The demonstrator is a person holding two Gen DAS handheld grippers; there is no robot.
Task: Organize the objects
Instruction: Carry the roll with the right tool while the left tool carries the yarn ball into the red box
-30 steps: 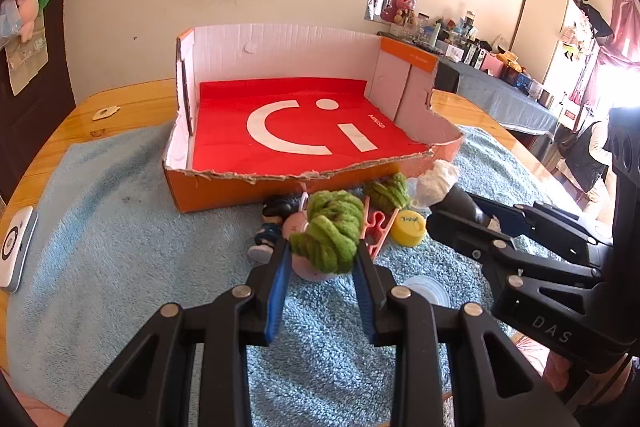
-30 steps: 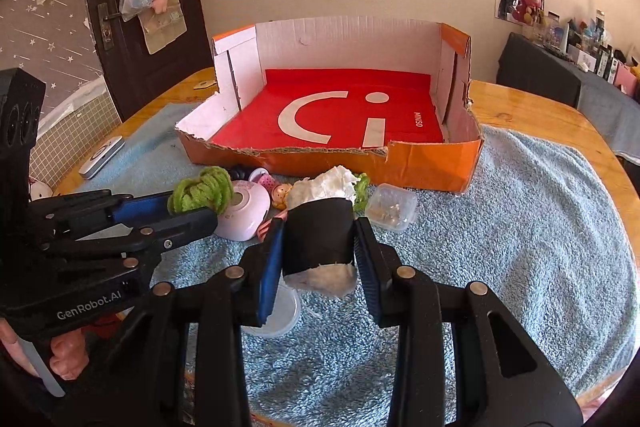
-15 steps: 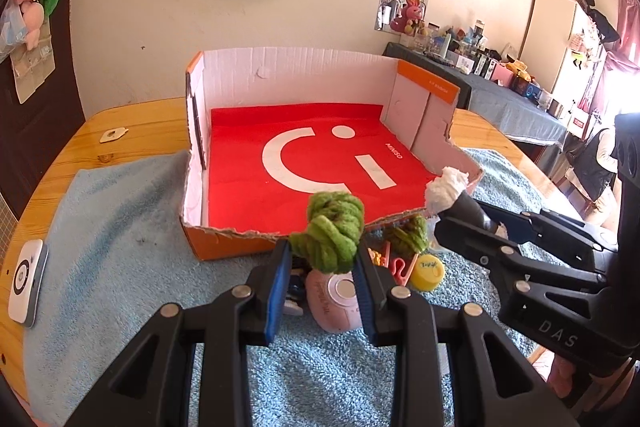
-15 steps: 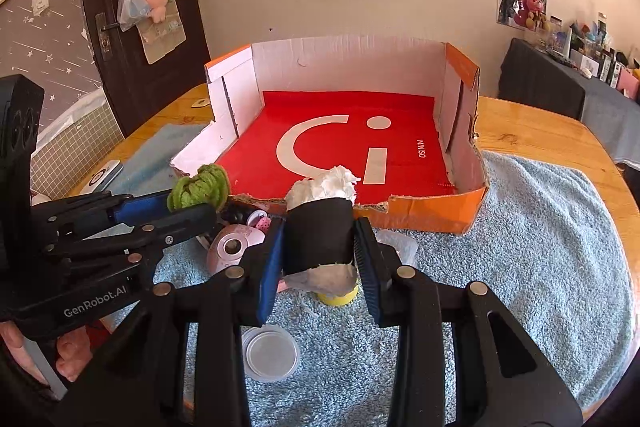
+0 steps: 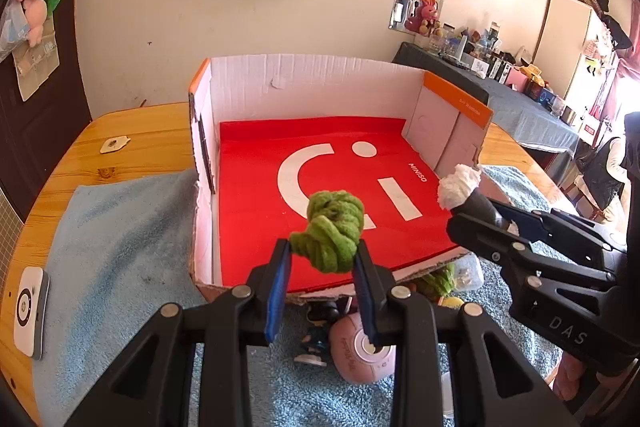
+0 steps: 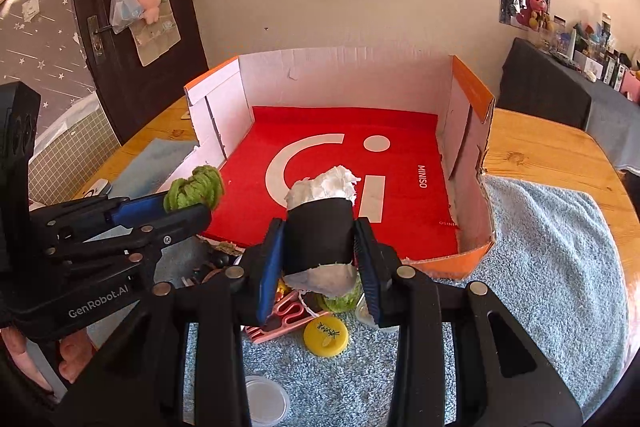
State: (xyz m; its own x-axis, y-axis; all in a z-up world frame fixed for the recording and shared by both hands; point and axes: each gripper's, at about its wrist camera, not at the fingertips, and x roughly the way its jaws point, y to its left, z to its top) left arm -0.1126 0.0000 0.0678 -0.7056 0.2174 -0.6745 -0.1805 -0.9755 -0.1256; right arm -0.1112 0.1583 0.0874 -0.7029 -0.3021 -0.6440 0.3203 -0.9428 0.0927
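- Left wrist view: the left gripper [image 5: 322, 261] is clamped on a green yarn ball [image 5: 330, 237], held in the air above the near edge of the box [image 5: 308, 75].
- At about 3 o'clock from the yarn, the right gripper [image 5: 466, 203] reaches in, clamped on a black roll [image 5: 478, 203] with white stuffing at its tip.
- The box is open-topped cardboard with white inner walls and a red floor with a white mark; nothing lies in it.
- At 6 o'clock, below the box edge, a pink round toy [image 5: 360, 351] and a small figure [image 5: 318, 327] lie on the blue towel [image 5: 116, 227] that covers the desk [image 5: 132, 131].
- Right wrist view: the right gripper [image 6: 320, 251] holds the black roll [image 6: 320, 235] over the front of the box [image 6: 344, 75].
- At 9 o'clock the left gripper [image 6: 188, 203] carries the yarn ball [image 6: 194, 189] over the box's left front corner.
- At 6 o'clock a yellow cap [image 6: 325, 335], a pink clip [image 6: 280, 319] and a clear lid [image 6: 266, 401] lie on the towel [image 6: 552, 267].
- Judgement: this is the carry step, both items on their way into the box. The next move calls for lowering each to the red floor, apart from one another, then letting go.
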